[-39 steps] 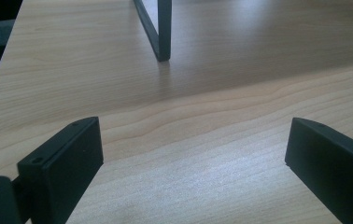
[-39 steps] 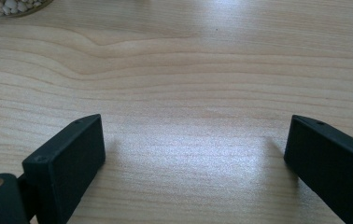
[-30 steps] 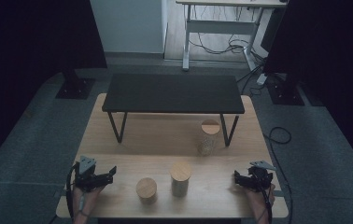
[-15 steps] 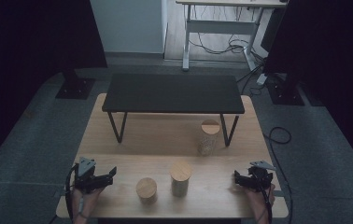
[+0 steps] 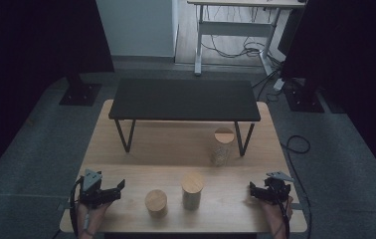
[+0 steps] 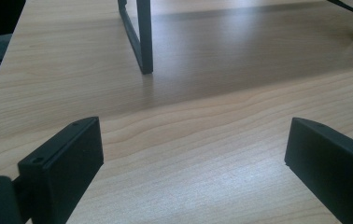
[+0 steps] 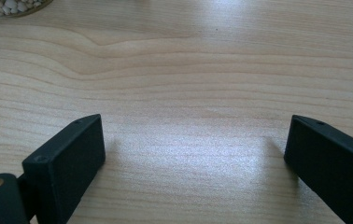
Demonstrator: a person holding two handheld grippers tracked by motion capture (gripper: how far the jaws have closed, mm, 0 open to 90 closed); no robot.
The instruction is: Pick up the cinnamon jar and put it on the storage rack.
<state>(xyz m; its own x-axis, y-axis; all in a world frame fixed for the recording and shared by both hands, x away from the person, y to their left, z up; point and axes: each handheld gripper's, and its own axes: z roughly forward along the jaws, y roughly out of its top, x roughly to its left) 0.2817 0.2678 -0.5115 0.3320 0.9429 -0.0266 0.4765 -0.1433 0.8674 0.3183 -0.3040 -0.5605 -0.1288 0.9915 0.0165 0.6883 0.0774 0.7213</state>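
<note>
Short jar [image 5: 155,201], wooden lid on, stands near the front edge of the desk [image 5: 126,174], a little left of the middle. It is the thing nearest my left gripper [image 5: 119,186], which sits near the front left corner with its jaws pointing toward the jar but apart from it. In the left gripper view the jaws stand wide, nothing between them, bare wood grain under them [image 6: 193,154]: released.

Just to the right of the short jar, close beside it and not touching, the taller jar [image 5: 192,190], also with a wooden lid. Farther back and right, the glass jar [image 5: 222,147] with pale contents stands by the right leg of the black shelf [image 5: 183,99], which spans the back part of the desk.

My right gripper [image 5: 253,189] rests near the front right corner, well apart from the taller jar, jaws pointing in toward the middle. In the right gripper view the jaws are spread, empty, over bare wood [image 7: 193,140]: released. At that view's top left edge, the base of a jar holding pale pebbles [image 7: 11,7].
</note>
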